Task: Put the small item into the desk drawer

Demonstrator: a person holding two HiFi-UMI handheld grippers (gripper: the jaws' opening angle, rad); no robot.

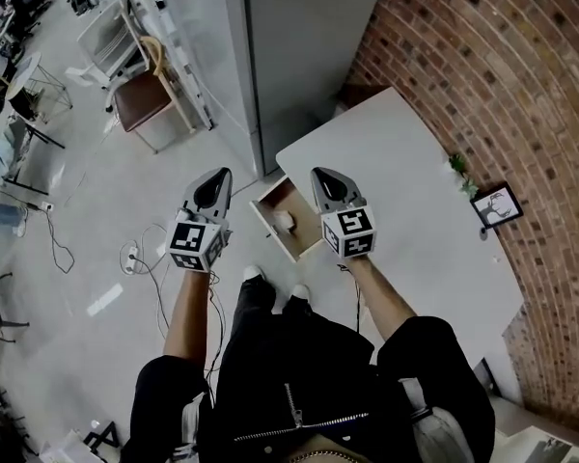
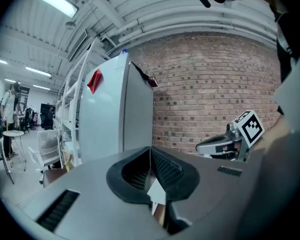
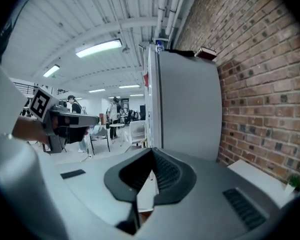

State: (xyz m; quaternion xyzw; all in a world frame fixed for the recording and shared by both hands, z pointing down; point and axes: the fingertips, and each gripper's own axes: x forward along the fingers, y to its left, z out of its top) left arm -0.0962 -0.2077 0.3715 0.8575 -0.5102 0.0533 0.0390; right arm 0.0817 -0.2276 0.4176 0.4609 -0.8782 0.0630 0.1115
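Observation:
A small pale round item (image 1: 285, 221) lies inside the open wooden drawer (image 1: 270, 240), which is pulled out from the near left corner of the white desk (image 1: 415, 191). My left gripper (image 1: 219, 175) hangs over the floor just left of the drawer, its jaws together with nothing between them. My right gripper (image 1: 324, 175) hovers over the desk edge just right of the drawer, also shut and empty. Both grippers point away from me and touch nothing. In the left gripper view the closed jaws (image 2: 150, 150) face a grey cabinet, and the right gripper (image 2: 202, 146) shows beside them.
A tall grey cabinet (image 1: 299, 46) stands behind the desk against the brick wall (image 1: 482, 75). A framed picture (image 1: 497, 206) and a small plant (image 1: 460, 166) sit at the desk's far right. A chair (image 1: 145, 99) and floor cables (image 1: 140, 258) lie to the left.

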